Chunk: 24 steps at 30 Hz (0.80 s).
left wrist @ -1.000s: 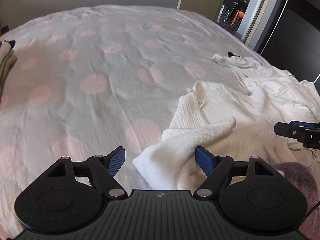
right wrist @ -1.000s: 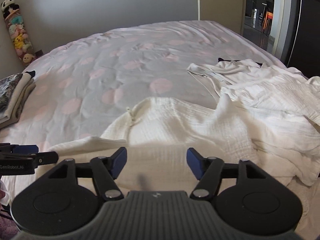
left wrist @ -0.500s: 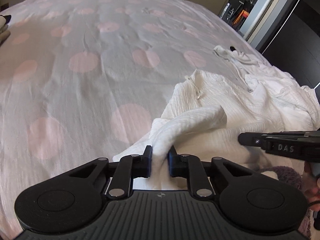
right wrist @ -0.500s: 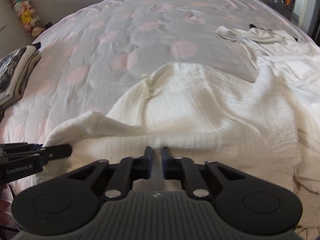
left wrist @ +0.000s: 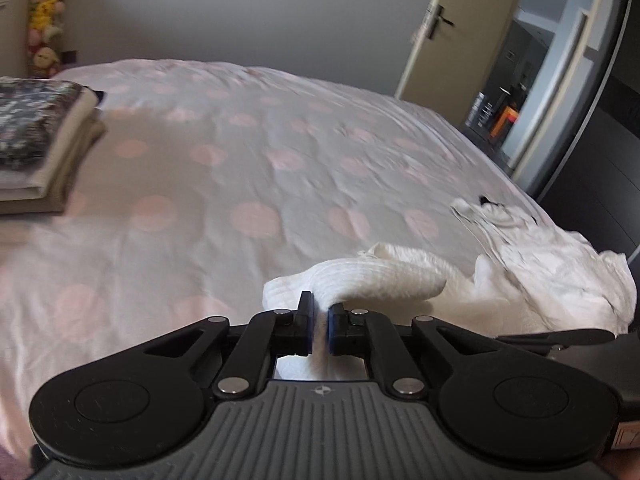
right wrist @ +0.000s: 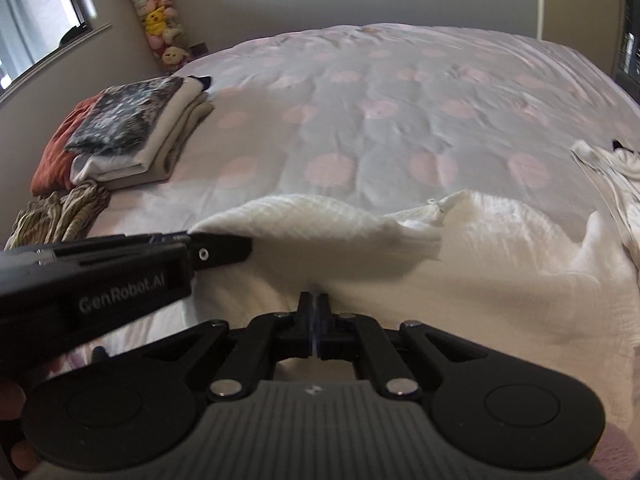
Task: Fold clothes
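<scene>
Left gripper [left wrist: 319, 322]: jaws drawn in tight on a fold of the white garment [left wrist: 384, 280], with cloth visible between the blue pads. The pinched fold rises off the bed [left wrist: 248, 168] and arcs to the right before dropping back into the rest of the fabric.

Right gripper [right wrist: 313, 320]: jaws pressed together on the near edge of the same white garment [right wrist: 500, 264]; a thin layer of cloth sits between them. In the right wrist view the left gripper [right wrist: 218, 249] enters from the left, its tip holding a raised corner of the garment, close beside the right gripper.

The garment lies at the near right part of the bed, partly lifted and bunched between the two grippers. A small tag or loop [right wrist: 438, 210] shows at its upper edge.

Surroundings: a second pile of white clothes [left wrist: 532, 248] lies to the right, touching or overlapping the held garment; the border between them cannot be determined. On the left side of the bed, well apart, stands a stack of folded clothes [right wrist: 140, 128] topped by a dark patterned piece, with an orange-red item [right wrist: 56, 148] beside it and a striped crumpled cloth [right wrist: 64, 212] in front. The bedspread between is grey-white with pink dots. Plush toys [right wrist: 160, 20] hang in the far left corner. An open door [left wrist: 448, 28] is at far right.
</scene>
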Each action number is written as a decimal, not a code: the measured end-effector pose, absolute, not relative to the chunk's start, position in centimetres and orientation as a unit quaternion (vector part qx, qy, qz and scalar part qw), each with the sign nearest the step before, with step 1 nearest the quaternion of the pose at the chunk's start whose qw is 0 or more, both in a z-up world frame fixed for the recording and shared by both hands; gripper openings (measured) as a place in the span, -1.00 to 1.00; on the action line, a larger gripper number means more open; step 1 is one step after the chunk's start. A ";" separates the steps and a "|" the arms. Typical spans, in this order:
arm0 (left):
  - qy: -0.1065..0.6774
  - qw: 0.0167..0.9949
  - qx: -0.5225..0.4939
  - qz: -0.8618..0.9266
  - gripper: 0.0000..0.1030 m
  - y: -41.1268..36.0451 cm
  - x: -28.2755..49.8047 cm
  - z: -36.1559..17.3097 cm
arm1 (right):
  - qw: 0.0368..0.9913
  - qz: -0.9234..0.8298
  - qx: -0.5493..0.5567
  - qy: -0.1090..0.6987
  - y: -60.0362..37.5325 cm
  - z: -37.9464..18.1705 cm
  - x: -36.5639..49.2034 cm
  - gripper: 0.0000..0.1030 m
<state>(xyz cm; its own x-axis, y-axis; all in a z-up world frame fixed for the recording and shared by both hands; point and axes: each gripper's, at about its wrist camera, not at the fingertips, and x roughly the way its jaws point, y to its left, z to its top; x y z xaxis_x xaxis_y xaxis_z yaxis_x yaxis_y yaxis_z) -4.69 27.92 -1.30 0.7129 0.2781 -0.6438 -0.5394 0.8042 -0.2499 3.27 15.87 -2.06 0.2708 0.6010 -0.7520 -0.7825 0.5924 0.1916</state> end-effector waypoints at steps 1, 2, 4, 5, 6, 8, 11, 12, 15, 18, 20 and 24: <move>0.296 0.899 -0.216 0.239 -0.91 28.4 -5.5 -1.0 | 0.789 0.443 -0.114 0.411 16.4 -1.9 2.6 -0.96; 0.289 0.898 -0.215 0.253 -0.91 29.0 -6.3 -0.7 | 0.788 0.447 -0.118 0.407 17.0 -1.7 2.0 -0.96; 0.275 0.893 -0.208 0.288 -0.91 30.4 -8.0 0.1 | 0.784 0.457 -0.127 0.400 18.0 -1.4 0.8 -0.93; 0.268 0.890 -0.209 0.304 -0.91 31.3 -8.8 0.3 | 0.783 0.462 -0.130 0.397 18.4 -1.3 0.2 -0.89; 0.261 0.886 -0.213 0.319 -0.91 32.2 -9.7 0.6 | 0.781 0.466 -0.135 0.394 18.9 -1.2 -0.3 -0.89; 0.249 0.875 -0.218 0.354 -0.91 34.4 -11.3 1.1 | 0.778 0.473 -0.144 0.388 19.6 -1.0 -1.0 -0.88; 0.251 0.857 -0.222 0.391 -0.91 37.4 -12.9 1.0 | 0.779 0.472 -0.154 0.383 20.2 -1.1 -1.2 -0.87; 0.257 0.853 -0.223 0.396 -0.91 38.3 -13.0 0.8 | 0.781 0.468 -0.156 0.382 20.3 -1.2 -1.1 -0.83; 0.288 0.843 -0.218 0.399 -0.91 39.9 -12.5 -0.5 | 0.791 0.447 -0.165 0.385 20.1 -1.8 0.3 -0.55; 0.317 0.837 -0.206 0.397 -0.90 40.6 -11.6 -2.1 | 0.801 0.424 -0.173 0.387 19.9 -2.4 1.7 -0.40; 0.334 0.832 -0.205 0.394 -0.89 41.0 -11.4 -3.1 | 0.809 0.404 -0.175 0.391 19.4 -3.0 3.0 -0.33; 0.360 0.817 -0.220 0.393 -0.86 42.7 -11.3 -5.1 | 0.823 0.363 -0.178 0.398 17.8 -4.1 6.0 -0.06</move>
<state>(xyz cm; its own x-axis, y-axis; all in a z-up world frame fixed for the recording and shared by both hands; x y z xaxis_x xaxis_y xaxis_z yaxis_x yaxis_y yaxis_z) -11.27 42.65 -5.13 0.4326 0.4832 -0.7611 -0.7999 0.5951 -0.0768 6.01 17.82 -4.14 0.4186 0.4564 -0.7851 -0.7397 0.6729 -0.0033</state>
